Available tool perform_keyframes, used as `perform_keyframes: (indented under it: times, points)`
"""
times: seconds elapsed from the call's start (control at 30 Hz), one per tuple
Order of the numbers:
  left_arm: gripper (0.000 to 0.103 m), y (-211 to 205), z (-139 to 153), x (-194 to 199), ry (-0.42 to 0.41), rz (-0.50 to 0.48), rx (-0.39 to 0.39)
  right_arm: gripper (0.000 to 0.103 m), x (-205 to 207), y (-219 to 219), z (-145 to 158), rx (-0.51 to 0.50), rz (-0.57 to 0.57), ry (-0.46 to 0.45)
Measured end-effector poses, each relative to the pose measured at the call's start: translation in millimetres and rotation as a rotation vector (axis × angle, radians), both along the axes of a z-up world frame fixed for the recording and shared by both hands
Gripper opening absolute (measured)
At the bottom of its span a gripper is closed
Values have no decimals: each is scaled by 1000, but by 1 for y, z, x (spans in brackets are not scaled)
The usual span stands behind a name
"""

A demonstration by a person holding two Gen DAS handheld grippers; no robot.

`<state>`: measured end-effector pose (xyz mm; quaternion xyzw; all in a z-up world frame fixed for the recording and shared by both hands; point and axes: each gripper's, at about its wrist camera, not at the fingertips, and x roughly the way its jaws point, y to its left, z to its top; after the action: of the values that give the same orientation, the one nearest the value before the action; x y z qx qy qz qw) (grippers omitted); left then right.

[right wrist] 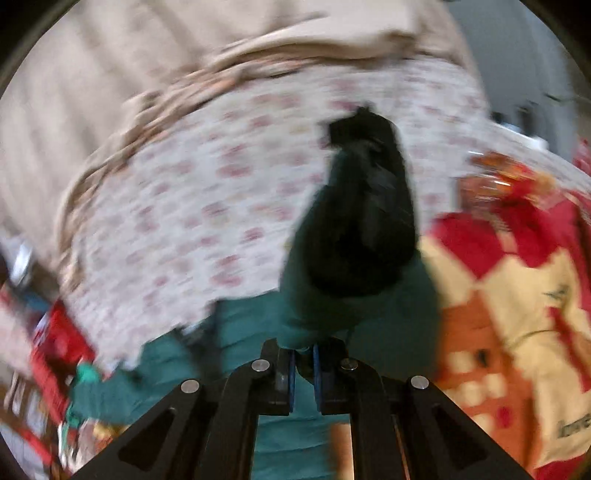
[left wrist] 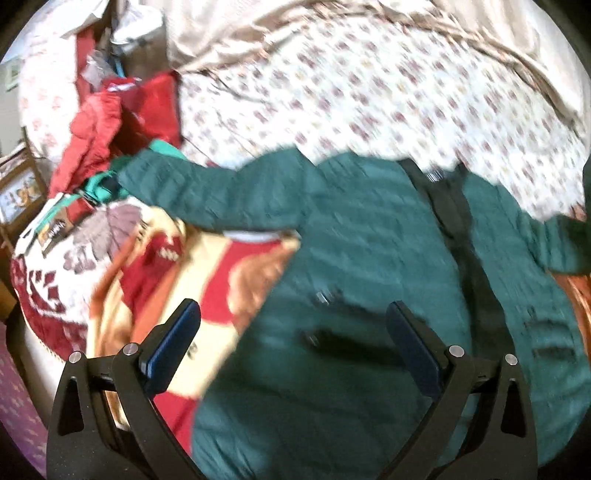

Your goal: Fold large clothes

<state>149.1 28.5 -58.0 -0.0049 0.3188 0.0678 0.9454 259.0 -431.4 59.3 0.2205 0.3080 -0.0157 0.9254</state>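
Observation:
A dark green quilted jacket point(left wrist: 354, 236) with a black zip strip lies spread on the bed, one sleeve stretched toward the left. My left gripper point(left wrist: 293, 321) hovers open above the jacket's lower left part, with nothing between its blue pads. In the right wrist view my right gripper point(right wrist: 303, 354) is shut on a fold of the green jacket point(right wrist: 351, 302). From the jaws a bunched sleeve with black lining point(right wrist: 365, 206) rises lifted above the bed. The picture is blurred by motion.
A floral white sheet point(left wrist: 369, 96) covers the bed beyond the jacket, with a beige blanket point(left wrist: 480, 33) behind it. A red, cream and orange patterned blanket point(left wrist: 177, 266) lies beside the jacket. Red clothes point(left wrist: 110, 125) are piled at the far left.

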Motion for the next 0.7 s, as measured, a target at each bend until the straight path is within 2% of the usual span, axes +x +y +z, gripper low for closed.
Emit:
perform_keyframes:
  times: [0.1,0.2,0.23,0.37,0.5,0.7]
  points:
    - [101,22,-6,4,-24,51,-11,7,20,70,-1,-7,129,6]
    - [101,44,-22,6,-6,89,-16,7,41,135,-14,-19,247,31]
    - [101,48,-25,6,-1,96,-14,7,51,165,-25,-28,298,50]
    - [101,70,-35,8,15,137,-25,7,78,240,-69,-17,427,129]
    - [101,89,-37,10,24,171,-64,7,96,290,-116,-32,490,220]
    - [101,100,-41,13,49,188,-119,7,119,319,-179,-40,475,344]
